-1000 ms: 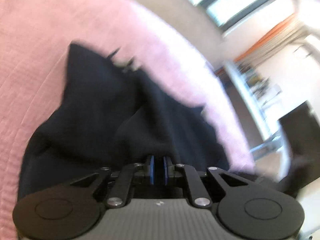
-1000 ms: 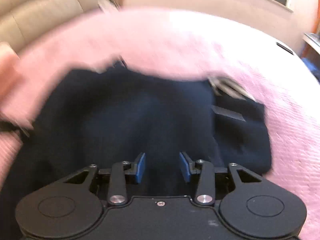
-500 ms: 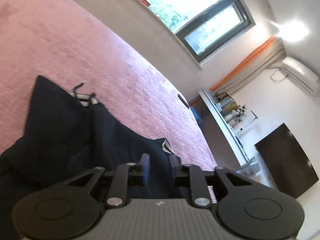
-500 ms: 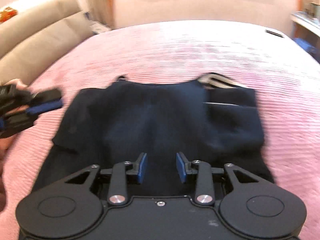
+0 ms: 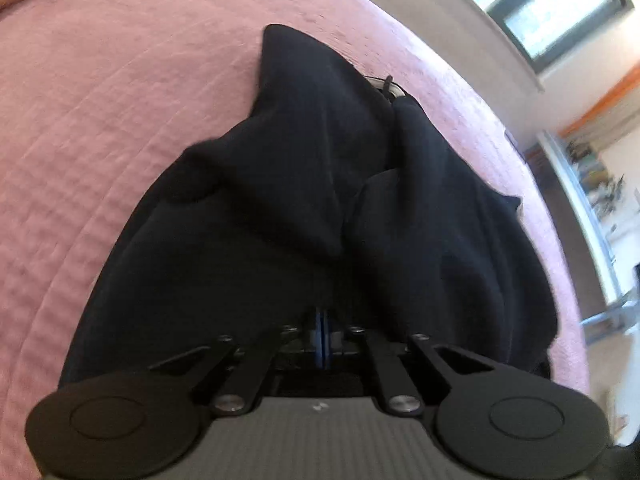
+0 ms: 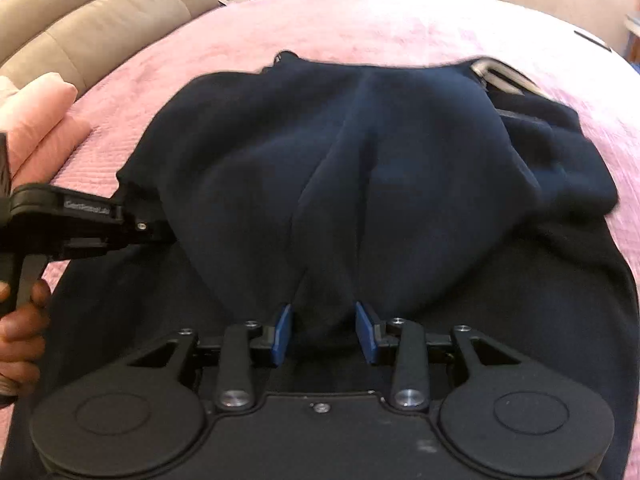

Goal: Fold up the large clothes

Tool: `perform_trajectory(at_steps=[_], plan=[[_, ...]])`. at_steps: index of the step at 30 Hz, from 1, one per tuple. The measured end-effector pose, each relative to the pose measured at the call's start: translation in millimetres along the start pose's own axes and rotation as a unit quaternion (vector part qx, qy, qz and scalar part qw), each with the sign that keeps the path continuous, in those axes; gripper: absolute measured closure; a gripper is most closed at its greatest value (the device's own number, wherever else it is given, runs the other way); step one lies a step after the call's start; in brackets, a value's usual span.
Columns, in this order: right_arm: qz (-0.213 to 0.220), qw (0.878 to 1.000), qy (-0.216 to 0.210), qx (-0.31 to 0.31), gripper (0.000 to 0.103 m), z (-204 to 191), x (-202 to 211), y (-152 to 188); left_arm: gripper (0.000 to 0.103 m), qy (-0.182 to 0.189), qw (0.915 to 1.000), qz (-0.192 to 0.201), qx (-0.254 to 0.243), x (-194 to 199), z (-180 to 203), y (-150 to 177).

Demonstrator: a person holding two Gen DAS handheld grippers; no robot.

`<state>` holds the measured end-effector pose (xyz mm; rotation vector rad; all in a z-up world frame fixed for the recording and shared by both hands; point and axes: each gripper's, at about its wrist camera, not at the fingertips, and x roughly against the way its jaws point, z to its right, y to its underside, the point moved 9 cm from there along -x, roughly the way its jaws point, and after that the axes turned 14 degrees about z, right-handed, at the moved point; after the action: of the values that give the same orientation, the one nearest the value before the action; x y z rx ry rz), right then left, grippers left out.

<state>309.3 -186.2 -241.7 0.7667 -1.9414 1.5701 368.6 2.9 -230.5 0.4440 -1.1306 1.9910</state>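
Note:
A large dark navy garment (image 5: 320, 180) lies bunched on a pink bedspread (image 5: 120, 100). My left gripper (image 5: 322, 332) is shut, its blue pads together with a fold of the cloth pinched between them. The right wrist view shows the same garment (image 6: 360, 160), its upper layer raised in creases that run back to my right gripper (image 6: 324, 328). A thick ridge of cloth fills the gap between that gripper's pads, and its jaws are opening slightly. The left gripper (image 6: 152, 220) grips the garment's left edge there, held by a hand (image 6: 20, 320).
The pink bedspread (image 6: 400, 20) extends on all sides of the garment. A beige padded headboard or sofa (image 6: 80, 20) and a pink pillow (image 6: 36, 120) sit at the left. A window (image 5: 552, 8) and a cluttered shelf (image 5: 592, 168) lie beyond the bed.
The left gripper, briefly open and pointed toward the window, has tipped down and shut on the cloth. In the right wrist view it has come in to the garment's left edge.

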Motion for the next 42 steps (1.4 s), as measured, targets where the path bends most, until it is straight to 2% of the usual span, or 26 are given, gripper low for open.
perform_trajectory(at_steps=[2, 5, 7, 8, 11, 13, 16, 19, 21, 27, 36, 39, 42], plan=[[-0.024, 1.0, 0.007, -0.012, 0.056, 2, 14, 9, 0.098, 0.001, 0.9999, -0.007, -0.009, 21, 0, 6], [-0.014, 1.0, 0.021, -0.019, 0.053, 8, 57, 17, 0.094, 0.012, 0.9996, -0.009, -0.025, 50, 11, 18], [-0.004, 0.999, 0.033, -0.02, 0.041, 8, 92, 22, 0.092, 0.011, 0.9998, -0.016, -0.004, 79, 9, 26], [0.002, 0.999, 0.038, -0.025, 0.038, 9, 107, 25, 0.09, 0.012, 0.9995, -0.028, 0.002, 89, 10, 32], [0.001, 0.998, 0.057, -0.038, 0.037, 10, 143, 37, 0.083, -0.022, 0.9988, -0.032, -0.029, 129, 8, 41], [-0.001, 0.997, 0.072, -0.041, 0.035, 12, 156, 42, 0.081, -0.039, 0.9978, -0.034, -0.04, 145, 1, 42], [-0.015, 0.994, 0.091, -0.052, 0.035, 17, 165, 55, 0.078, -0.049, 0.9966, -0.042, -0.052, 159, -6, 42], [-0.026, 0.991, 0.111, -0.069, 0.034, 24, 173, 65, 0.071, -0.058, 0.9941, -0.051, -0.076, 166, -7, 46], [-0.032, 0.989, 0.125, -0.074, 0.034, 29, 180, 73, 0.062, -0.065, 0.9921, -0.056, -0.091, 160, -11, 51], [-0.062, 0.982, 0.153, -0.091, 0.032, 47, 197, 102, 0.053, -0.07, 0.9874, -0.091, -0.109, 157, -19, 70], [-0.108, 0.965, 0.177, -0.162, 0.027, 84, 222, 153, 0.048, -0.083, 0.9813, -0.154, -0.08, 167, -53, 102], [-0.118, 0.96, 0.171, -0.188, 0.027, 94, 230, 168, 0.047, -0.068, 0.9832, -0.169, 0.005, 181, -72, 107], [-0.133, 0.958, 0.156, -0.202, 0.027, 97, 233, 178, 0.047, -0.08, 0.9808, -0.178, 0.014, 192, -89, 110]])
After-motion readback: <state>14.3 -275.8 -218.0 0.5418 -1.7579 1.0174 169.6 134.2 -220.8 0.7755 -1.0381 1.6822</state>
